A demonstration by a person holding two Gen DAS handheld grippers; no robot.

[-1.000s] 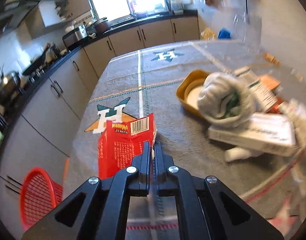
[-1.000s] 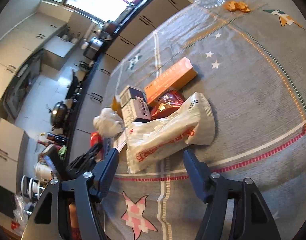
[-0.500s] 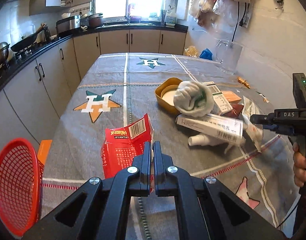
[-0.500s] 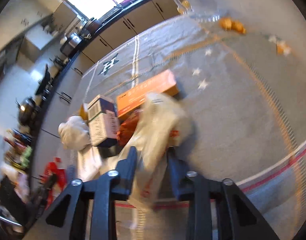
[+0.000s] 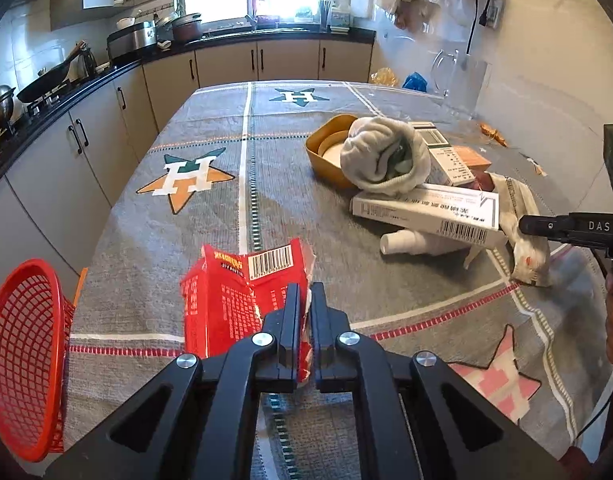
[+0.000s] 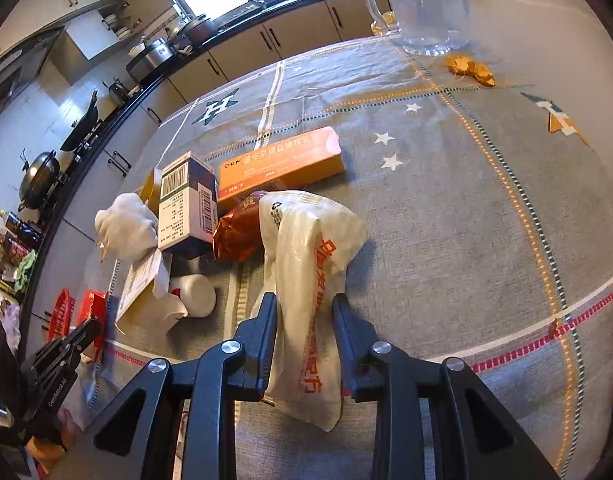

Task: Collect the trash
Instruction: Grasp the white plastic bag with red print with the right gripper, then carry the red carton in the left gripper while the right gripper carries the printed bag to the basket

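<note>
left wrist view: the left tool (image 5: 302, 300) is clamped shut on a torn red packet (image 5: 242, 296) above the near tabletop (image 5: 154, 240); a red basket (image 5: 22, 360) waits at far left (likely the drop point).

right wrist view: the right tool (image 6: 304, 312), just closed, pinches a white plastic bag (image 6: 306, 264); lifting comes next.
</note>
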